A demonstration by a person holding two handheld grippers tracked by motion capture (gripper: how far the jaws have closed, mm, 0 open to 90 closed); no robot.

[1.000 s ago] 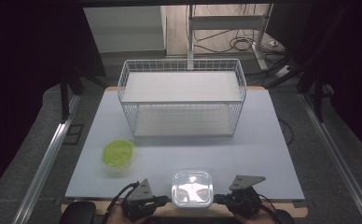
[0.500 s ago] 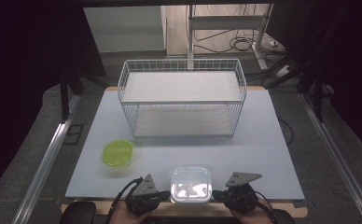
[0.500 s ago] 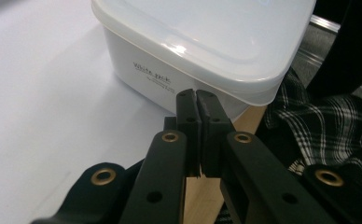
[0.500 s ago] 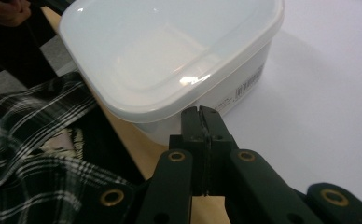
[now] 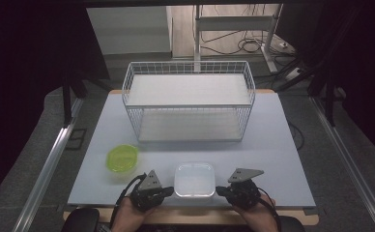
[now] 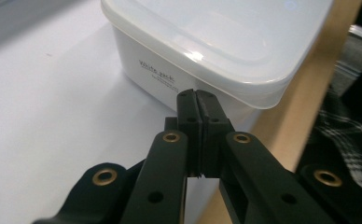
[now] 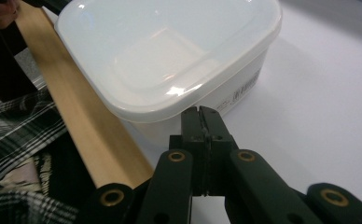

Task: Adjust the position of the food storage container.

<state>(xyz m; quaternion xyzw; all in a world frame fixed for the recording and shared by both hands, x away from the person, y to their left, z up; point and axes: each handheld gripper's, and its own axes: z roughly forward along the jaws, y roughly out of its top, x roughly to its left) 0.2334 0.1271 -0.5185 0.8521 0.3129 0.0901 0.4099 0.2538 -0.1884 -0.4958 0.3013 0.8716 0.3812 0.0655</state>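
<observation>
So both tools are parked on either side of the white lidded box (image 5: 194,180), which sits at the near edge of the tabletop (image 5: 272,145), right in front of the person. The left tool (image 5: 168,191) has its jaws pressed fully together and holds nothing; in the left gripper view its tips (image 6: 198,95) sit just under the lid's rim, against or very near the box wall — can't tell if they actually touch. Same story on the right tool (image 5: 219,191): jaws closed on nothing, tips (image 7: 201,112) up close to the box's side below the lid (image 7: 170,51).

My read: this is the setup for moving the box — either a two-sided push or squeeze-lift with closed tips, likely toward the wire basket (image 5: 189,104) farther back. Next move would need both tools to press in evenly from opposite sides; the plastic looks smooth and the lid overhangs, so tips could slip off or catch the rim if one side leads.

Surroundings: pale grey-white mat over a wooden board, whose edge (image 7: 72,107) shows in the right gripper view. A yellow-green lidded bowl (image 5: 123,157) sits off to the left, well apart from the box. The room behind is dim, with dark curtains at the sides, a metal stand and loose cables on the floor (image 5: 253,46).
</observation>
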